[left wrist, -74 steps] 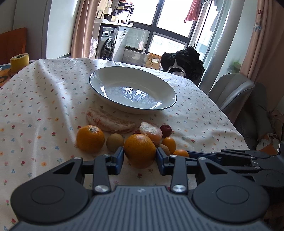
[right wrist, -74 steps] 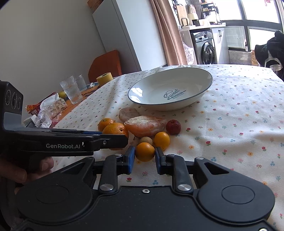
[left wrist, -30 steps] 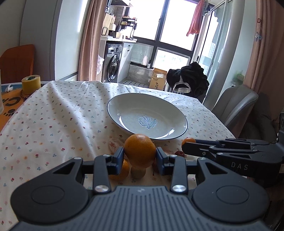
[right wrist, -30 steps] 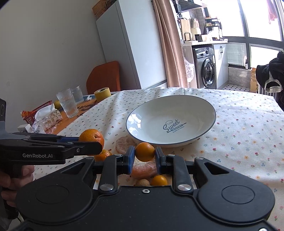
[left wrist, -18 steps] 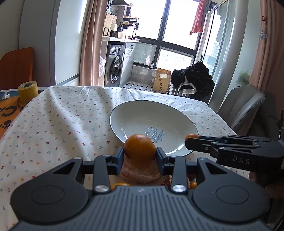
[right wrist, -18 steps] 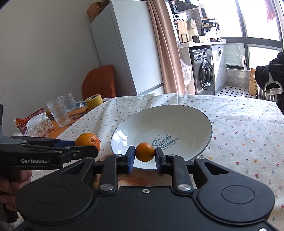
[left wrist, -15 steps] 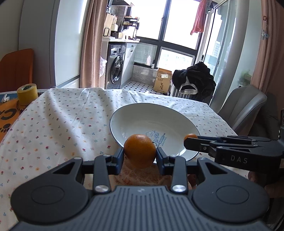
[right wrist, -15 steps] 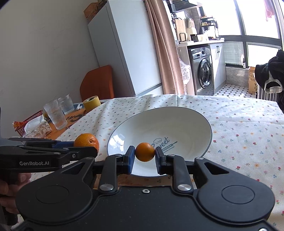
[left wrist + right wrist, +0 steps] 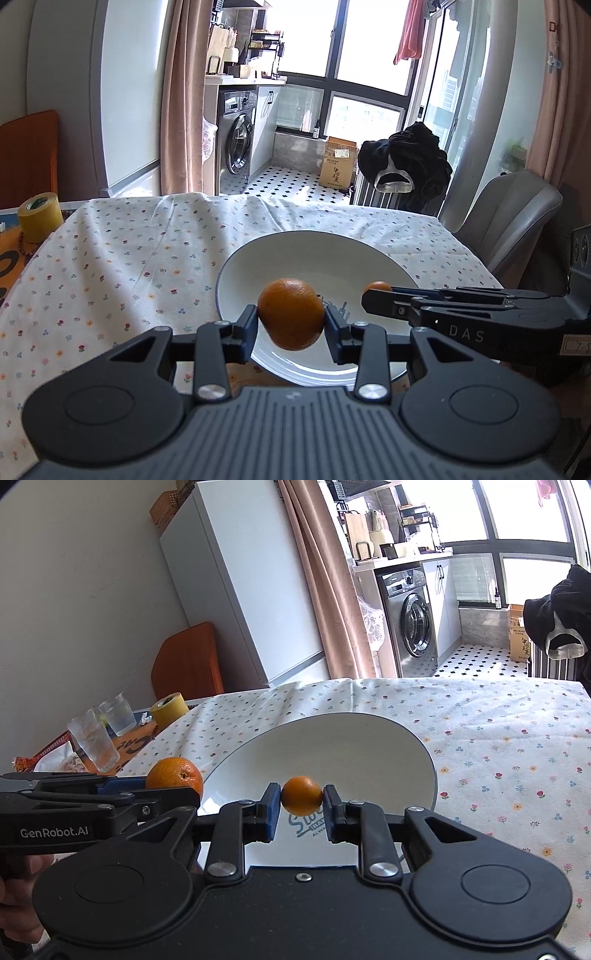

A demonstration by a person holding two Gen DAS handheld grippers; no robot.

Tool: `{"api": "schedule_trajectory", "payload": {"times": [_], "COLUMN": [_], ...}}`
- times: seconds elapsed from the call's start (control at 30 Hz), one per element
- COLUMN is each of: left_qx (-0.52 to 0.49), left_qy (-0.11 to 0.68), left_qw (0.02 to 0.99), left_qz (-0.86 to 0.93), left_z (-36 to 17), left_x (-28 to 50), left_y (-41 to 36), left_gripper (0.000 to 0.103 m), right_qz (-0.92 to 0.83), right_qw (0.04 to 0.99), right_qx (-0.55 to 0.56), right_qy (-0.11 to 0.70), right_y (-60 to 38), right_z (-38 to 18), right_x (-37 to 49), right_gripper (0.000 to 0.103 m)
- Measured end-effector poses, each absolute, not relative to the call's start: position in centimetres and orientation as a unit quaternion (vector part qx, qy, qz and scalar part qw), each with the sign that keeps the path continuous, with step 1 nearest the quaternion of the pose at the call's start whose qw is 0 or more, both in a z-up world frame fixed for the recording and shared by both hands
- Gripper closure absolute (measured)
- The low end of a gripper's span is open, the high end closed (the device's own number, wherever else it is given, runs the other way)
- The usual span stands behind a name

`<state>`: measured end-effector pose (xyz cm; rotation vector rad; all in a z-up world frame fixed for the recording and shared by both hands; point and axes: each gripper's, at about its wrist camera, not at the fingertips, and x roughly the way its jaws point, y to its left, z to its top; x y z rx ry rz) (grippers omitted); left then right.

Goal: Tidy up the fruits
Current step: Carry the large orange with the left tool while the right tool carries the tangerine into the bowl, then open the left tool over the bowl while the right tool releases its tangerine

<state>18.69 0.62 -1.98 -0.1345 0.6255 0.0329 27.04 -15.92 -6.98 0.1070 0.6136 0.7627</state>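
Fruit now hangs over the white plate instead of the surface: my left fingers clamp the large orange, my right fingers clamp the small orange, so release should come next.

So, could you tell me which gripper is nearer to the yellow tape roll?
Left. The left gripper, holding the large orange, is on the yellow tape roll's side; the right gripper, with the small orange, is farther away.
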Motion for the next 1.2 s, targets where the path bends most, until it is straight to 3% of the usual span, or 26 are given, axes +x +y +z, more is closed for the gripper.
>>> {"api": "schedule_trajectory", "payload": {"times": [0.83,1.1,1.2], "left_qx": [-0.038,-0.043,-0.049], "left_qy": [0.375,0.364,0.349], "left_qw": [0.926,0.93,0.935], "left_qz": [0.013,0.026,0.031], "left_z": [-6.2,-5.0,-4.1], "left_x": [24.1,23.1,22.1], "left_y": [-0.7,-0.5,-0.1], "left_gripper": [0.066,0.062,0.055], "right_qz": [0.361,0.36,0.363], "right_qw": [0.881,0.885,0.887], "right_qx": [-0.016,-0.025,-0.023], "right_qy": [0.305,0.296,0.284], "right_y": [-15.1,-15.0,-15.1], "right_z": [-8.7,-8.6,-8.2], "right_x": [26.6,26.3,26.2], "right_gripper": [0.077,0.075,0.068]}}
